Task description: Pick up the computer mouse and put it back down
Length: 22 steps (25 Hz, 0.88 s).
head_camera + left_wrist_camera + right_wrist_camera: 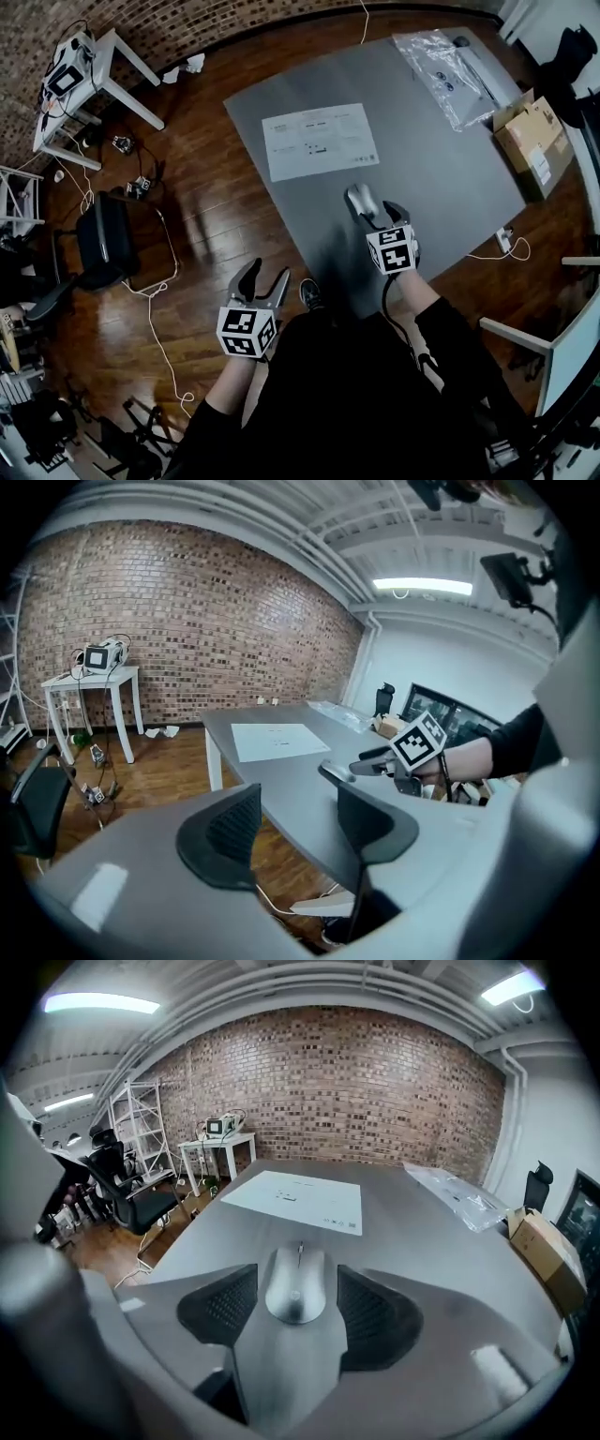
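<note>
Mouse (296,1288) sitting on table (422,1241), right tool (296,1271) spread loose either side, not squeezing, left tool (298,799) open and empty off table's edge

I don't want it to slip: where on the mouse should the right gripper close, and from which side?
Take the mouse by its two long sides, mid-body, from its rear, as the right gripper stands. It lies flat on the table, lengthwise between the open jaws; its sides look straighter than its domed top.

Grey table (450,178), mouse (361,199), paper sheet (319,141), plastic bag (441,66)
</note>
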{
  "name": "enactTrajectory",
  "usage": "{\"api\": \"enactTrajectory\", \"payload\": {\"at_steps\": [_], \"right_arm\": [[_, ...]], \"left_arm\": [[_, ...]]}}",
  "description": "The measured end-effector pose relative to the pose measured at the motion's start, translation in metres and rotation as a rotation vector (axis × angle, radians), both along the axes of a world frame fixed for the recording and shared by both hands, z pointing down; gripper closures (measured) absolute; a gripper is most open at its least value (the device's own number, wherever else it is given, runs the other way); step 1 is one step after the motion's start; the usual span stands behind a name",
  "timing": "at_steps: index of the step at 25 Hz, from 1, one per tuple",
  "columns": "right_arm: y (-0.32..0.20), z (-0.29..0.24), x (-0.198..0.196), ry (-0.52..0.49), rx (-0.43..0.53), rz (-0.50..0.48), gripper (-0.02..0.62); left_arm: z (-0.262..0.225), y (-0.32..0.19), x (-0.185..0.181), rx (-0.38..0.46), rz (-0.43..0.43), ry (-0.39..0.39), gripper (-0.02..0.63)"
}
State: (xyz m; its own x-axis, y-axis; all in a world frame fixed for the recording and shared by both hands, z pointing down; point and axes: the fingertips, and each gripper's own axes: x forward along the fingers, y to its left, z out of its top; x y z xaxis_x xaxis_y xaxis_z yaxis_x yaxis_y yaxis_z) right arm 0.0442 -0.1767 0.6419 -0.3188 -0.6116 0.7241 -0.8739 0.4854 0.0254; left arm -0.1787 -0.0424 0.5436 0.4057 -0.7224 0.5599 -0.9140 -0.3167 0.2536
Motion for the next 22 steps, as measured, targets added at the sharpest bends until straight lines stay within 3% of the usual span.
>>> {"api": "enactTrajectory", "payload": {"at_steps": [4, 13, 22], "right_arm": [[-0.019, 0.018, -0.004, 0.032, -0.043, -0.008, 0.289], [-0.032, 0.059, -0.015, 0.068, -0.174, 0.037, 0.241], [-0.034, 0.062, -0.013, 0.000, -0.219, 0.020, 0.295]], "left_arm": [[0.017, 0.000, 0.013, -0.045, -0.021, -0.005, 0.364], [0.018, -0.007, 0.058, -0.039, 0.046, 0.032, 0.363], [0.019, 0.003, 0.058, -0.061, 0.048, 0.083, 0.365]]}}
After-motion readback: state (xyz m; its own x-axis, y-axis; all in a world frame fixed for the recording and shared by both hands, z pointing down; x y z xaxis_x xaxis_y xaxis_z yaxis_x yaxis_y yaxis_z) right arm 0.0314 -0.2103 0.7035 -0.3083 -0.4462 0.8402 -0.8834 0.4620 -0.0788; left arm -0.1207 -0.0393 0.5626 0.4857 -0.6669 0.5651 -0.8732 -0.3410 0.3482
